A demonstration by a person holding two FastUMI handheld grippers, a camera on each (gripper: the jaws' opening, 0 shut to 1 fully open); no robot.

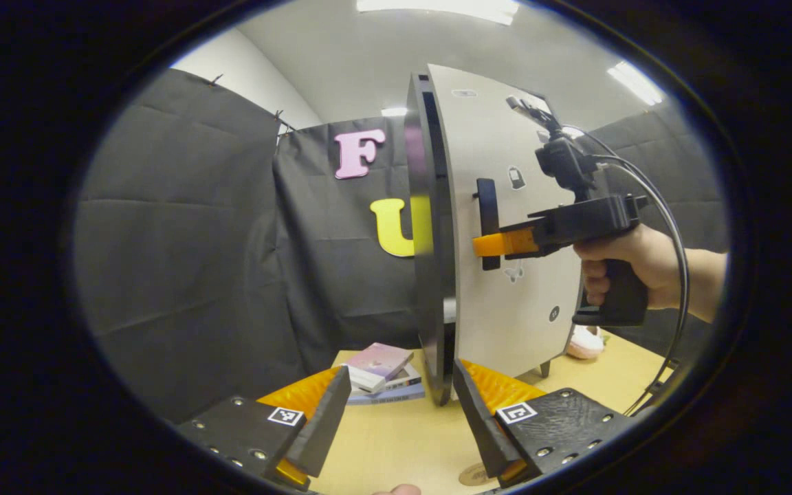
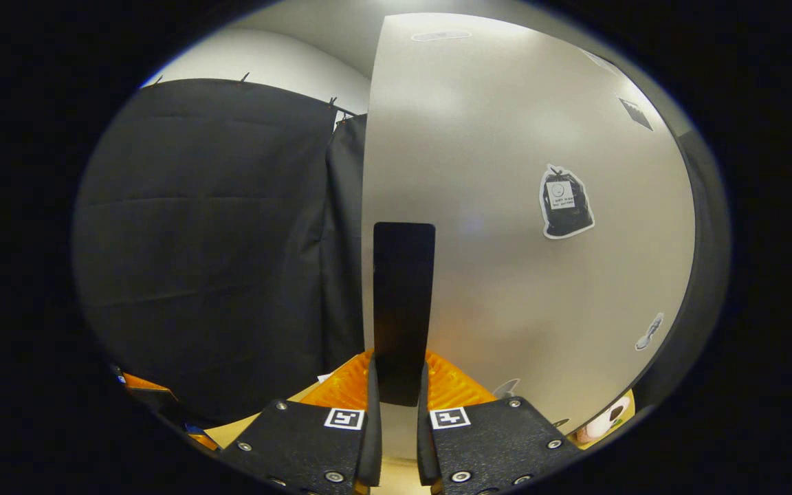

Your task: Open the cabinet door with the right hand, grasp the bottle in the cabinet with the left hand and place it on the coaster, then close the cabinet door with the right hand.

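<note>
The right gripper (image 2: 396, 412) is pinched on the cabinet's dark upright handle (image 2: 403, 309); in the right gripper view we see both fingers pressed against the handle's two sides. In the left gripper view we see this gripper from the side (image 1: 489, 245), held by a hand (image 1: 633, 265), its tip at the handle (image 1: 487, 213) on the pale cabinet door (image 1: 506, 275). The door bears small stickers, one shaped like a dark bag (image 2: 564, 201). We see the door edge-on beside the dark edge of the cabinet (image 1: 430, 261); the cabinet's interior is hidden, so we cannot tell where the bottle stands. The left gripper (image 1: 399, 419) hovers with its fingers spread wide, holding nothing, above the bench (image 1: 403, 440). A round coaster (image 1: 475, 474) lies at the bench's near edge, partly behind the left gripper's finger. A stack of books (image 1: 382, 375) lies toward the bench's far edge, just left of the cabinet's foot. A pale soft toy (image 1: 585, 342) rests on the bench beyond the cabinet, toward the far right corner.
</note>
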